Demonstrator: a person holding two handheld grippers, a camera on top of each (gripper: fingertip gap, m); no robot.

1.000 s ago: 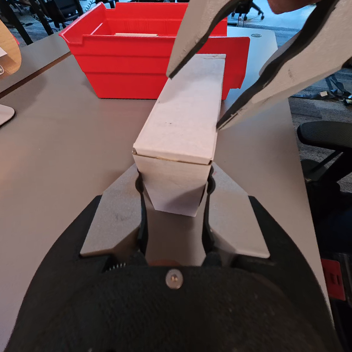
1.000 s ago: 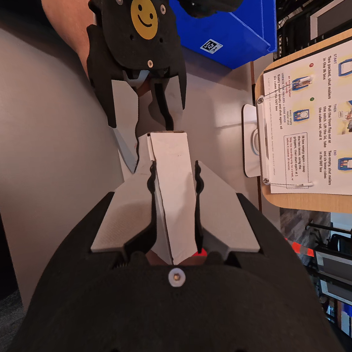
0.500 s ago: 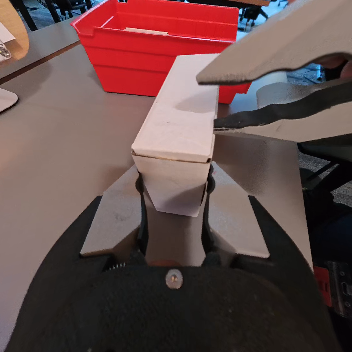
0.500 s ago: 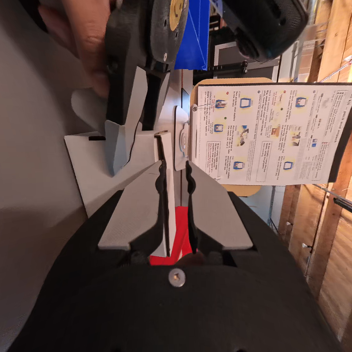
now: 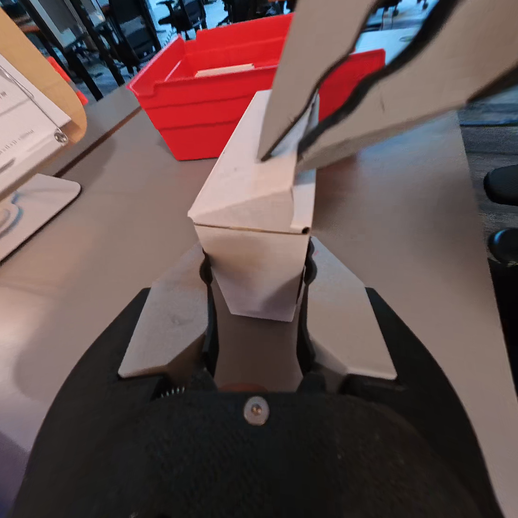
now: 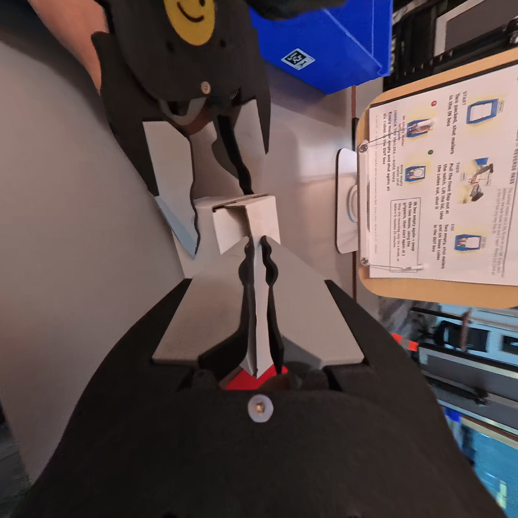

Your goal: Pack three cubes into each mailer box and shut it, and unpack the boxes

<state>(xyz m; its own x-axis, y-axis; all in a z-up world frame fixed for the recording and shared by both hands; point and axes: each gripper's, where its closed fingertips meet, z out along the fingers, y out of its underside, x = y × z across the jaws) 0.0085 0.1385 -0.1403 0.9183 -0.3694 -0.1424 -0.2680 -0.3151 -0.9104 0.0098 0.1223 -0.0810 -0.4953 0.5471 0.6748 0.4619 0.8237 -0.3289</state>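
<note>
A white mailer box [image 5: 252, 190] lies lengthwise on the grey table [image 5: 112, 224], pointing toward the red bin [image 5: 213, 112]. My left gripper [image 5: 256, 252] is shut on the box's near end. My right gripper [image 5: 281, 157] comes down from the upper right and pinches the lid's right edge about halfway along. In the right wrist view, the right gripper [image 6: 256, 241] is shut on a thin white flap of the box [image 6: 263, 218], and the lid gapes slightly at the far end. The left gripper [image 6: 221, 221], with a yellow smiley, holds that end. No cubes show.
The red bin holds a white box [image 5: 224, 70]. A blue bin [image 6: 330, 42] stands behind the left gripper. An instruction sheet on a wooden stand [image 6: 437, 190] is at the table's side. Office chairs [image 5: 501, 182] stand past the table's right edge. The left gripper's tips are roughly 6 cm from the right gripper's.
The right gripper went from straddling the box open to shutting on the lid's edge, rolling sideways and back. The lid's right edge has come up slightly. The left gripper kept its hold.
</note>
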